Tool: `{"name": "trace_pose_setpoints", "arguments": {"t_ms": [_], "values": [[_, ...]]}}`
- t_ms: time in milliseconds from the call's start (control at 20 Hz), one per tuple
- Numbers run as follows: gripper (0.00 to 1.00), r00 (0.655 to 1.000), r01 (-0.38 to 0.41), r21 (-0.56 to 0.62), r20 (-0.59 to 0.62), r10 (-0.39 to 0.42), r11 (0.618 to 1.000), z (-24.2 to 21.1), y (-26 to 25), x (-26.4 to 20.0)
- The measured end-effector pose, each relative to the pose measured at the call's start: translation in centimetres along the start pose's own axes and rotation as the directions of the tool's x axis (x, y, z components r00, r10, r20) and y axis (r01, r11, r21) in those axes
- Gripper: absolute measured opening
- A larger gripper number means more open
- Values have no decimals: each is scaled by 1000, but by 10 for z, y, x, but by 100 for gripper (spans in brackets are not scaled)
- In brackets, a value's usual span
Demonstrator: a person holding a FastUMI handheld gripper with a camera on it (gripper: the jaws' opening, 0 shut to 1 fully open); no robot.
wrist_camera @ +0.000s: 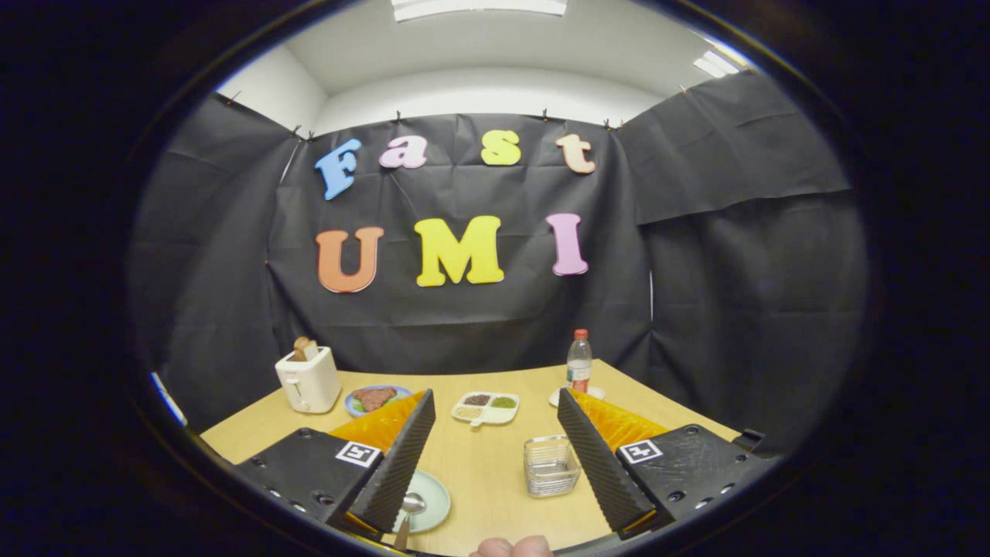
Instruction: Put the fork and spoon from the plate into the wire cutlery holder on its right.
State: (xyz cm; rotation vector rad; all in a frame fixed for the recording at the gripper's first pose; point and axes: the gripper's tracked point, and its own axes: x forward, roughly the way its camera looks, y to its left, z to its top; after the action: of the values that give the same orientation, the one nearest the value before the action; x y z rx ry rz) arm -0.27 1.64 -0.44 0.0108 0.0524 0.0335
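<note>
My gripper (495, 456) hangs open above the wooden table (479, 472), its two fingers spread wide with nothing between them. A pale green plate (430, 499) lies low beside the left finger, partly hidden by it. On the plate rests a spoon (410, 507), bowl end up; the fork is hidden from me. The wire cutlery holder (550, 465), a small square mesh basket, stands to the plate's right, just inside the right finger. It looks empty.
Farther back on the table stand a white toaster (308, 379) with bread, a blue plate of food (375, 399), a white divided dish (485, 408) and a bottle (578, 362) on a saucer. A person's fingers (510, 548) show at the near edge.
</note>
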Motion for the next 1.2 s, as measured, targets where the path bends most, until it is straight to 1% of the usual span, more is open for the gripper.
{"name": "trace_pose_setpoints", "arguments": {"t_ms": [150, 300, 450, 700, 800, 1050, 1150, 1200], "values": [[96, 1000, -22, -40, 3, 22, 999, 2, 11, -2], [96, 998, -44, -68, -37, 42, 997, -14, 23, 5], [96, 994, -71, -64, -83, 66, 995, -22, 33, 8], [95, 995, -78, -33, -71, 75, 996, -16, 37, 9], [95, 991, -91, -34, -97, 87, 995, -25, 42, 9], [96, 972, -132, -48, -200, 120, 990, -51, 55, 13], [96, 952, -163, -45, -270, 145, 986, -68, 65, 12], [96, 935, -181, -40, -317, 159, 983, -79, 70, 12]]}}
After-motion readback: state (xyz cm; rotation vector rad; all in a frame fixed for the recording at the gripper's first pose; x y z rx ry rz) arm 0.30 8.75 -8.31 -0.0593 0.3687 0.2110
